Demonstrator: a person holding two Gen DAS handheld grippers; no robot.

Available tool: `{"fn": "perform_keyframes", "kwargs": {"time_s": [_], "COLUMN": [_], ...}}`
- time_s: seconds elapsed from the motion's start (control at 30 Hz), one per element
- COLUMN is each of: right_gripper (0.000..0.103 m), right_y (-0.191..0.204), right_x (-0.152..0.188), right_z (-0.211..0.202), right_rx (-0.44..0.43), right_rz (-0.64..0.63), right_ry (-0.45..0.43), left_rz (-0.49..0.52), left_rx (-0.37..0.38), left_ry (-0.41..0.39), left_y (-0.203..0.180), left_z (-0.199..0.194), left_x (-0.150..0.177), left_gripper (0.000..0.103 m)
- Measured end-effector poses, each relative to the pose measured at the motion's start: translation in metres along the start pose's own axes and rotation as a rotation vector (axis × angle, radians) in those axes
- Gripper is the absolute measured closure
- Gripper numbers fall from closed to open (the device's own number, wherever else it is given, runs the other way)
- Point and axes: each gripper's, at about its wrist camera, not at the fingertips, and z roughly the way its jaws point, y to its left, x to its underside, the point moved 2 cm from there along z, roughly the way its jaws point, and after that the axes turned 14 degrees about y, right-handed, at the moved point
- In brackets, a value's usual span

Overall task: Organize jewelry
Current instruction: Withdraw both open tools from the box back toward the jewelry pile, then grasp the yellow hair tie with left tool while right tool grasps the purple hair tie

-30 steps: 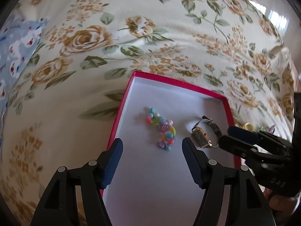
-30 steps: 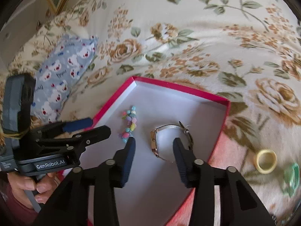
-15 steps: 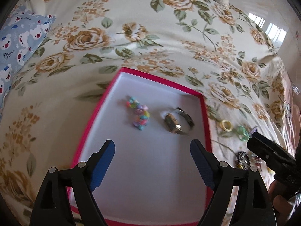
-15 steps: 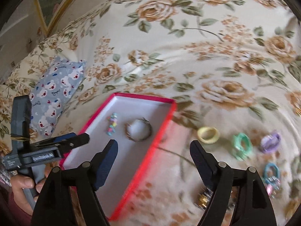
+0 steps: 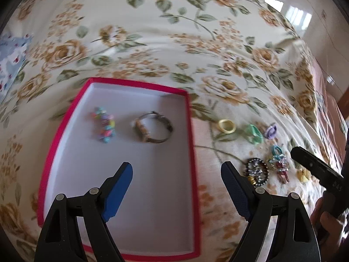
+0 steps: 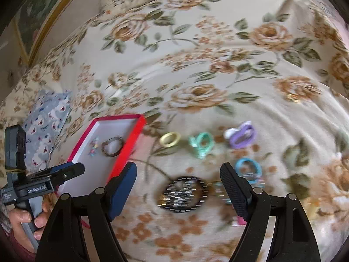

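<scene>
Left wrist view: left tool point(image 5: 176, 175) spread wide, empty, over the near half of the red box point(image 5: 192, 144). Now higher and farther back than a second ago, when narrower and low beside the beads. Inside the box: bead bracelet point(image 5: 104, 127) and watch point(image 5: 152, 128), lying apart. On the bedspread point(image 5: 152, 43) right of the box: yellow ring point(image 5: 226, 126), green ring point(image 5: 254, 133), purple ring point(image 5: 271, 130), black beaded bracelet point(image 5: 257, 170). Partial lettering resembling "DAS" on the other tool's body at right.

Right wrist view: right tool point(image 6: 178, 187) spread wide, empty. Swung away from the watch point(image 6: 112, 146) since a second ago; now framing the black beaded bracelet point(image 6: 182, 193), blue ring point(image 6: 248, 168) just beyond the right finger. Judged: watch delivered, bracelet likely next pick. "GenRobot.AI" lettering on the left tool point(image 6: 65, 171), blurred.
</scene>
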Motion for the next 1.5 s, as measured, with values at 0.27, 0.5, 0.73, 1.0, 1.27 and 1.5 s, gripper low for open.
{"fn": "perform_keyframes", "kwargs": {"time_s": [0.27, 0.5, 0.73, 1.0, 1.27, 1.5], "right_gripper": [0.022, 0.022, 0.023, 0.043, 0.077, 0.103], "right_y": [-0.037, -0.051, -0.065, -0.081, -0.091, -0.093], "right_x": [-0.004, -0.006, -0.017, -0.037, -0.046, -0.045], "right_z": [-0.009, -0.008, 0.005, 0.032, 0.065, 0.069], "right_rx": [0.037, 0.038, 0.031, 0.043, 0.062, 0.090], "right_rz": [0.071, 0.097, 0.120, 0.152, 0.182, 0.175], "right_ry": [-0.018, -0.018, 0.005, 0.059, 0.107, 0.104], "left_rz": [0.076, 0.129, 0.207, 0.267, 0.303, 0.307], "left_rx": [-0.018, -0.027, -0.086, -0.083, -0.086, -0.030], "left_ry": [0.010, 0.031, 0.033, 0.096, 0.176, 0.194], "left_y": [-0.031, -0.053, -0.075, -0.096, -0.109, -0.110], "left_z": [0.015, 0.035, 0.061, 0.111, 0.159, 0.171], "left_x": [-0.023, -0.039, -0.057, -0.090, -0.111, -0.114], "left_gripper": [0.020, 0.020, 0.021, 0.021, 0.054, 0.097]}}
